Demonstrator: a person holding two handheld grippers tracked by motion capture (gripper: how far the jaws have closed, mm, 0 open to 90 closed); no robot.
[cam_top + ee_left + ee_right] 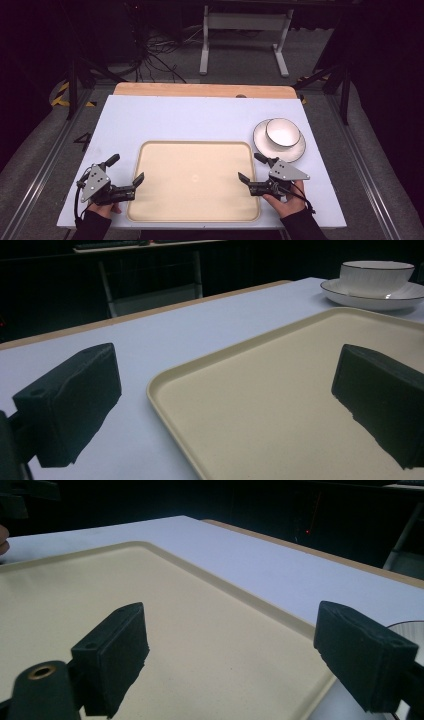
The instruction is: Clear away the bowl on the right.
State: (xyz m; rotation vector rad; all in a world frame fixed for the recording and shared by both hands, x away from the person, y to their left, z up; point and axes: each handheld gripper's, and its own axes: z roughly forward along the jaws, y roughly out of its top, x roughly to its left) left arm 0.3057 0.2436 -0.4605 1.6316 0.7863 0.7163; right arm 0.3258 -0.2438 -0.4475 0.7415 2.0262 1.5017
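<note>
From above, high view: a beige tray (194, 180) lies on the white table (175, 117), nearer the person's edge. The left gripper (125, 168) straddles the tray's left rim, jaws spread wide and holding nothing; the right gripper (252, 167) straddles the right rim, likewise wide and empty. A white bowl (282, 132) sits on a white plate (296, 148) just beyond the tray's far right corner. Left gripper view: one jaw stands over the table, the other over the tray (280, 405); bowl (376, 276) and plate (372, 299) lie far off. Right gripper view: one jaw over the tray (200, 640), the other past its rim.
</note>
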